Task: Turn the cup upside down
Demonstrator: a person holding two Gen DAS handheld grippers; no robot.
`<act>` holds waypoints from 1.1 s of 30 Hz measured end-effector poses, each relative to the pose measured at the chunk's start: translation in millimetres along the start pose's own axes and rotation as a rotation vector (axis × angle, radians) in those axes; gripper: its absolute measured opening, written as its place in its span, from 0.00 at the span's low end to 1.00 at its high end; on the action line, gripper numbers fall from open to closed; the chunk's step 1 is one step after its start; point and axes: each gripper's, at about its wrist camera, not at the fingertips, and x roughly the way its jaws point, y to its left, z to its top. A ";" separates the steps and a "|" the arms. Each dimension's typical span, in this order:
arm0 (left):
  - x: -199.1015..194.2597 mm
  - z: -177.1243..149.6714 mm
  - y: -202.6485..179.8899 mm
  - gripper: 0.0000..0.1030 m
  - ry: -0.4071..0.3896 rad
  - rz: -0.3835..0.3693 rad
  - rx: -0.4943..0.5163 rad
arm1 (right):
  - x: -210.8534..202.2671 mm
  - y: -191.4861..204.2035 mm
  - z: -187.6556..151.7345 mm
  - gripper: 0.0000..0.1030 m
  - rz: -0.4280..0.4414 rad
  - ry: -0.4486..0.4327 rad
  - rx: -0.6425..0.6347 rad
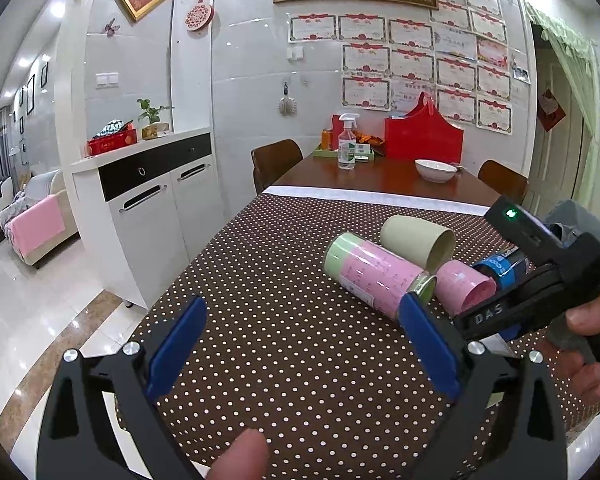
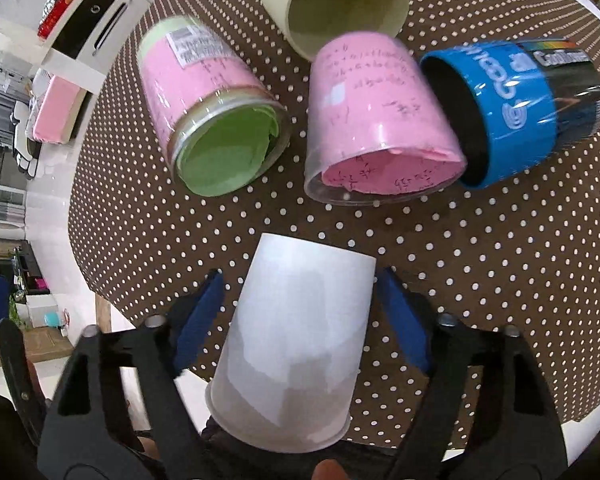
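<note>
Fingers of the left tool (image 1: 300, 344) are spreading wide over bare dotted counter (image 1: 260, 280) at lower centre, while the right tool (image 2: 300, 312) is bracketing the white cup (image 2: 296, 344), though actual pinching is unclear.

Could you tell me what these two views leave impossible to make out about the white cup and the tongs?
- Right wrist view: whether the blue pads press the white cup; its wall covers the contact.
- Right wrist view: the white cup's rim is partly hidden by the right tongs.
- Left wrist view: the white cup is not visible; the right tongs cover it.
- Left wrist view: the blue cup is mostly hidden behind them. The left tongs stand open.
</note>
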 end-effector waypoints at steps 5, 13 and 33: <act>-0.5 -0.6 0.8 0.93 0.002 0.002 -0.001 | 2.8 12.1 -1.6 0.60 0.002 -0.004 -0.026; -7.4 1.1 0.3 0.93 -0.008 0.005 0.005 | -19.7 -8.5 -23.9 0.59 0.076 -0.084 -0.011; -28.4 17.2 -23.2 0.93 -0.047 0.011 0.038 | -108.2 -25.7 -99.2 0.59 -0.048 -0.781 -0.063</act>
